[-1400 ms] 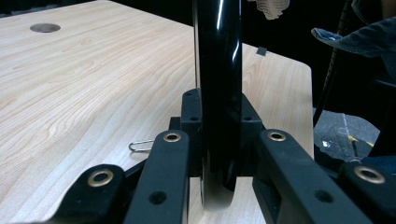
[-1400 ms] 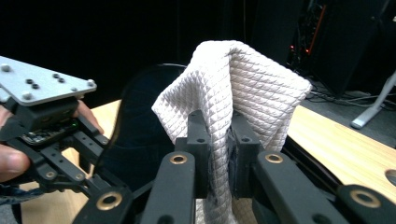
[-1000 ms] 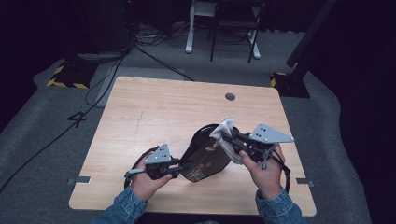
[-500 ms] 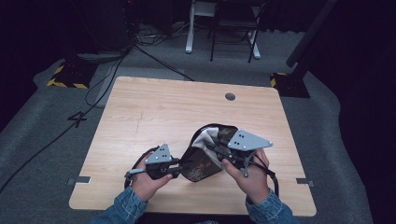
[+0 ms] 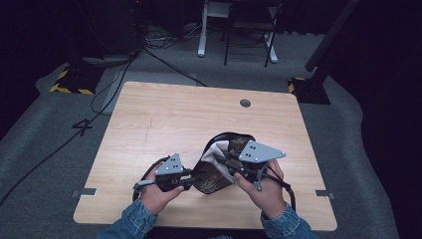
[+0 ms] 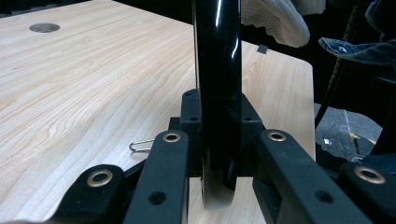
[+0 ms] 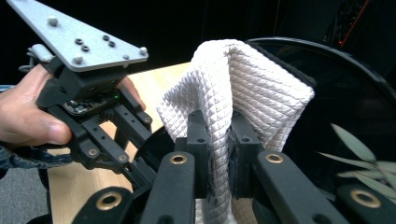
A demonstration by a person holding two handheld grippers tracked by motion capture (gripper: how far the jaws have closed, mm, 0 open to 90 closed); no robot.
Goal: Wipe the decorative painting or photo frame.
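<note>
A black plate with a leaf pattern (image 5: 211,181) stands tilted on edge over the table's near side. My left gripper (image 5: 191,178) is shut on its rim from the left; in the left gripper view the glossy rim (image 6: 217,70) rises between the jaws (image 6: 218,135). My right gripper (image 5: 226,162) is shut on a white quilted cloth (image 5: 215,151), which lies against the plate's upper face. The right gripper view shows the cloth (image 7: 243,79) bunched between the jaws (image 7: 219,140), with the plate (image 7: 345,93) behind it.
The wooden table (image 5: 164,119) has a round cable hole (image 5: 245,103) near its far edge. A small wire clip (image 6: 140,145) lies on the wood by the left gripper. A chair (image 5: 249,30) and cables (image 5: 149,50) are on the floor beyond.
My right gripper has moved left and slightly down with the cloth, across the plate's face. The left gripper and the plate have stayed put.
</note>
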